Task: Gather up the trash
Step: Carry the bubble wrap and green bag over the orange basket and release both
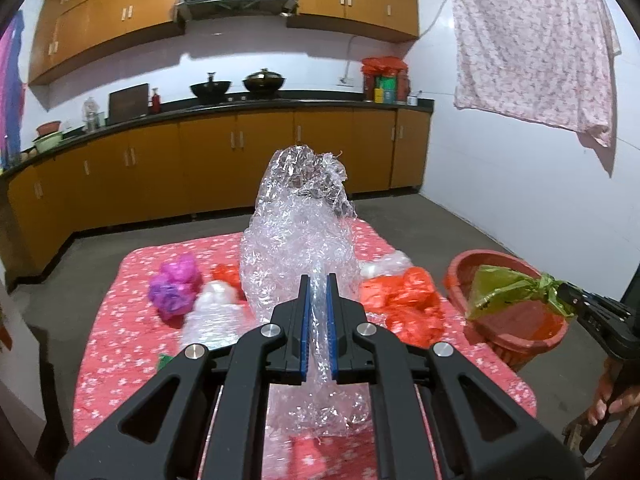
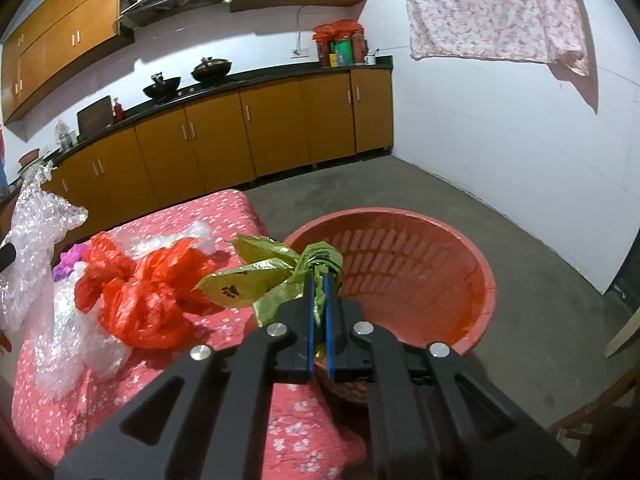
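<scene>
My left gripper (image 1: pixel 319 280) is shut on a big sheet of clear bubble wrap (image 1: pixel 300 220) and holds it upright above the table; the wrap also shows at the left of the right wrist view (image 2: pixel 36 236). My right gripper (image 2: pixel 319 278) is shut on a crumpled green plastic bag (image 2: pixel 256 280) and holds it over the near rim of the red plastic basket (image 2: pixel 452 240). In the left wrist view the green bag (image 1: pixel 504 288) hangs over the basket (image 1: pixel 460 272), held by the right gripper (image 1: pixel 562 292). A red plastic bag (image 2: pixel 144 292), a purple bag (image 1: pixel 174 288) and more clear plastic (image 1: pixel 212 312) lie on the table.
The table wears a red flowered cloth (image 1: pixel 120 340). The basket stands at its right edge above a grey concrete floor (image 2: pixel 400 188). Orange kitchen cabinets (image 1: pixel 240 168) with pots on the counter run along the far wall. A flowered cloth (image 1: pixel 532 40) hangs on the right wall.
</scene>
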The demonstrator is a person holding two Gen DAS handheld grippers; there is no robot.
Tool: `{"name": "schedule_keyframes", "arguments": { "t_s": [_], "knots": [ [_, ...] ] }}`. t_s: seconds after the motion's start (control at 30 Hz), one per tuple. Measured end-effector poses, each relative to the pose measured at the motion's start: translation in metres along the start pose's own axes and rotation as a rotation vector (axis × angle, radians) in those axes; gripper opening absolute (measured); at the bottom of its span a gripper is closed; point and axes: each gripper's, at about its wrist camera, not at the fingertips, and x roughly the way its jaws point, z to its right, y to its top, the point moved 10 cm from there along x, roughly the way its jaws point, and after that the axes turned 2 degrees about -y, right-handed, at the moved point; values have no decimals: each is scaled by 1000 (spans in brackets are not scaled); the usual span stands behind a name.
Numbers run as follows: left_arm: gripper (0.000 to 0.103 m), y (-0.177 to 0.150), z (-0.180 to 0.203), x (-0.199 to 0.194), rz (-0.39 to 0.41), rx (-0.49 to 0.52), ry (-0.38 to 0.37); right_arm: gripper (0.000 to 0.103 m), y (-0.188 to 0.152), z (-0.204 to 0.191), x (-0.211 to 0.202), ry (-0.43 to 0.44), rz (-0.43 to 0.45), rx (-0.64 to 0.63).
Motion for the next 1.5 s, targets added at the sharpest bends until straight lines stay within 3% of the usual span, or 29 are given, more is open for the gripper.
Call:
{"name": "schedule_keyframes", "arguments": {
  "t_s": [0.73,1.17,1.27,1.37,1.43,1.5],
  "knots": [
    [7,5,171,68,-80,123,-313,6,31,96,29,-138,29,170],
    [7,-8,226,110,-155,163,-392,6,31,117,56,-129,17,231],
    [8,-9,233,118,-166,155,-391,11,33,116,60,-99,20,240],
    [17,-9,233,125,-182,134,-389,17,34,114,62,-79,25,237],
    [40,-10,231,126,-181,131,-385,29,35,115,61,-83,29,233],
    [44,-10,230,125,-172,133,-373,31,33,118,58,-95,33,228]
  ]
}}
